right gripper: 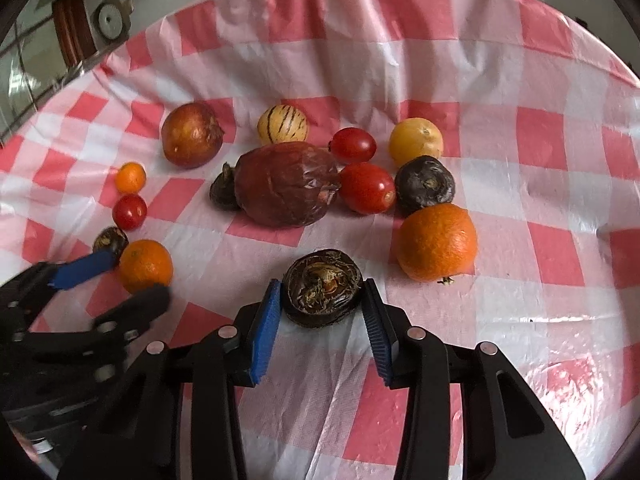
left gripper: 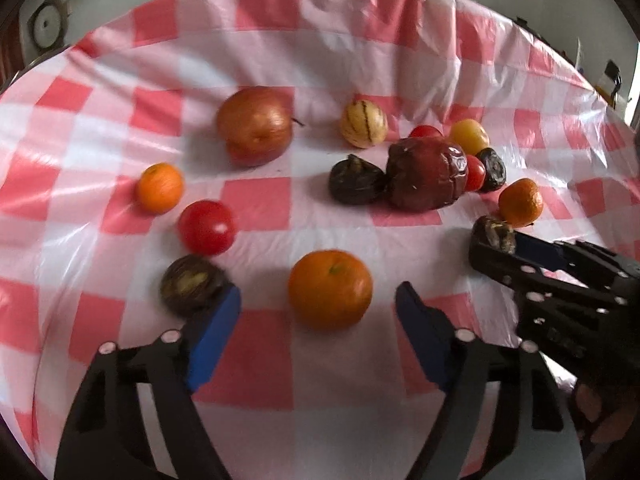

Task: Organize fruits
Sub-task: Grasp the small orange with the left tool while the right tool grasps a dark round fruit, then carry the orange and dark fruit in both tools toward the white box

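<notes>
My left gripper [left gripper: 319,292] stands open around a mandarin orange [left gripper: 330,288] on the red-and-white checked cloth, with a gap on each side between its blue pads and the fruit. A dark brown water chestnut [left gripper: 191,288] lies just outside its left finger. My right gripper [right gripper: 322,292] is shut on another dark water chestnut [right gripper: 322,286], which rests on the cloth with both blue pads pressed to its sides. In the left wrist view that gripper [left gripper: 494,240] shows at the right with the chestnut at its tips.
A wrinkled dark red fruit [right gripper: 286,190] lies mid-table among red tomatoes [right gripper: 366,188], a yellow fruit [right gripper: 416,142], a striped melon [right gripper: 283,124], dark chestnuts [right gripper: 425,184] and an orange [right gripper: 438,242]. A brown-red apple [left gripper: 254,124], small orange [left gripper: 159,187] and tomato [left gripper: 206,227] lie left.
</notes>
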### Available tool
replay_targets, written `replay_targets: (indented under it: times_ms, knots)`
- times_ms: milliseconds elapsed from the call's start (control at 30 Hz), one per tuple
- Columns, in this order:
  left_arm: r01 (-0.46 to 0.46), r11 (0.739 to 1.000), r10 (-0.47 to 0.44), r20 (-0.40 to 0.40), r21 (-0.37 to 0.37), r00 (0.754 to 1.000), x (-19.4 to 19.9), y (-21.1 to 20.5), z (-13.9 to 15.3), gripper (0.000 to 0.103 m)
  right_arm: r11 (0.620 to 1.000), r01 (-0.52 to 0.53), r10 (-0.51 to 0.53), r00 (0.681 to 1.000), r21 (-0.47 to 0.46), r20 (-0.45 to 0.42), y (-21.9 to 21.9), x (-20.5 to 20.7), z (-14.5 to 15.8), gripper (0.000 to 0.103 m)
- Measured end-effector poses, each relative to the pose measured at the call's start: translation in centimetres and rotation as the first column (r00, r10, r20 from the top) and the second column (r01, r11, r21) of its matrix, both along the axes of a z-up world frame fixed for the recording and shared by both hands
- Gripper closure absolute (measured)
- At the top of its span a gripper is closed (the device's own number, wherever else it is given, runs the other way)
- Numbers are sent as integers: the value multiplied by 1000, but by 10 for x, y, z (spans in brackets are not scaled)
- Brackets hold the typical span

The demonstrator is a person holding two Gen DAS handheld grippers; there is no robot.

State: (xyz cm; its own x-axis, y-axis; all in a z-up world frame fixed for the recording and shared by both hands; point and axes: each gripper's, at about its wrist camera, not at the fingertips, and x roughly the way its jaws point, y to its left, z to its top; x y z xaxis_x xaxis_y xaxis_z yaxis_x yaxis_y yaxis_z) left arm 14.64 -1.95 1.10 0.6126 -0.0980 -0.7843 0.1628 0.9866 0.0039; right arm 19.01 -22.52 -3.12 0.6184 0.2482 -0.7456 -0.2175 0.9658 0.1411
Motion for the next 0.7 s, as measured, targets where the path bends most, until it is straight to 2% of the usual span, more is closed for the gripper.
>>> replay_targets:
  times_ms: [167, 300, 700]
  knots:
    - [29, 999, -29, -8, 23, 1000, 12, -7, -6, 60, 1000, 19, -20, 1000, 22, 11, -9, -2, 1, 62]
    - [47, 998, -47, 3, 35, 999, 7, -8, -5, 61, 1000, 16, -17, 1000, 20, 8, -8, -3, 1, 62]
    - [21, 999, -21, 24, -28, 999, -2, 9, -3, 61, 1000, 17, -18, 1000, 9, 15, -7, -2, 0, 62]
